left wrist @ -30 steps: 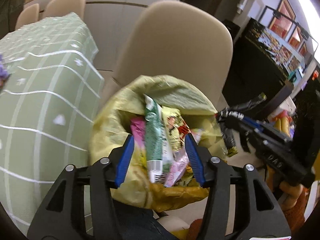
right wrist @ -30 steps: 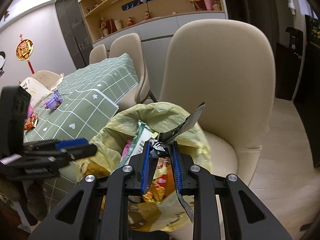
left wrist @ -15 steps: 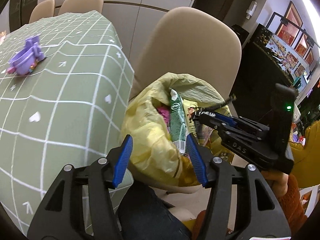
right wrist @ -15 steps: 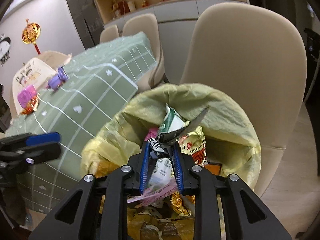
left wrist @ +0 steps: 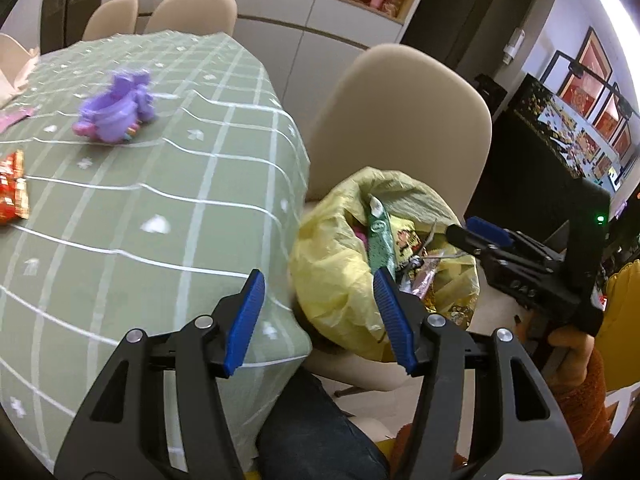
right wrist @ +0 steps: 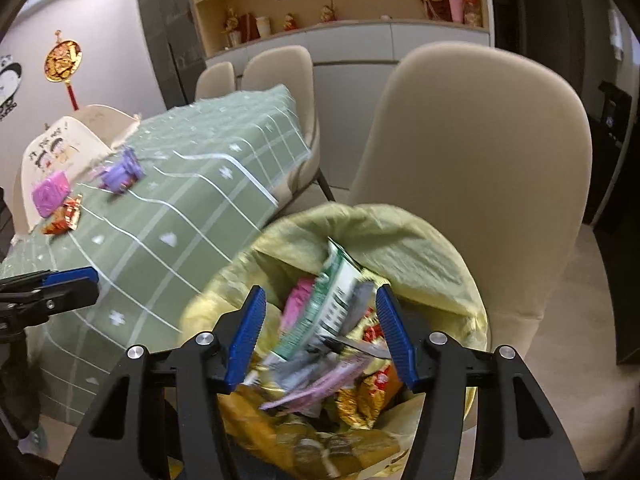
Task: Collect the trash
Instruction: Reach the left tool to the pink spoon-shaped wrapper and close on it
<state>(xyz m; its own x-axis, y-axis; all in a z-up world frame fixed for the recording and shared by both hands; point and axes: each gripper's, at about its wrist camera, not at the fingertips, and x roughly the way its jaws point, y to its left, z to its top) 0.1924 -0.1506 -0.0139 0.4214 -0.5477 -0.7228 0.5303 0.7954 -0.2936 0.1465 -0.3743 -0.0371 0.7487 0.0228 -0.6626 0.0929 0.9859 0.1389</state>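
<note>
A yellow trash bag full of snack wrappers sits on a beige chair beside the table; it also shows in the left wrist view. My right gripper is open and empty just above the bag's mouth, over a green-white wrapper and a dark silvery wrapper lying in the bag. My left gripper is open and empty, between the table edge and the bag. On the table lie a red wrapper, a purple wrapper and a pink packet.
The table has a green checked cloth. More beige chairs stand at its far end, before a cabinet wall with shelves. A dark cabinet stands right of the chair. A person's leg is below my left gripper.
My right gripper has opened and let go of the dark silvery wrapper, which now lies in the bag. My left gripper has swung left, away from the bag toward the table.
</note>
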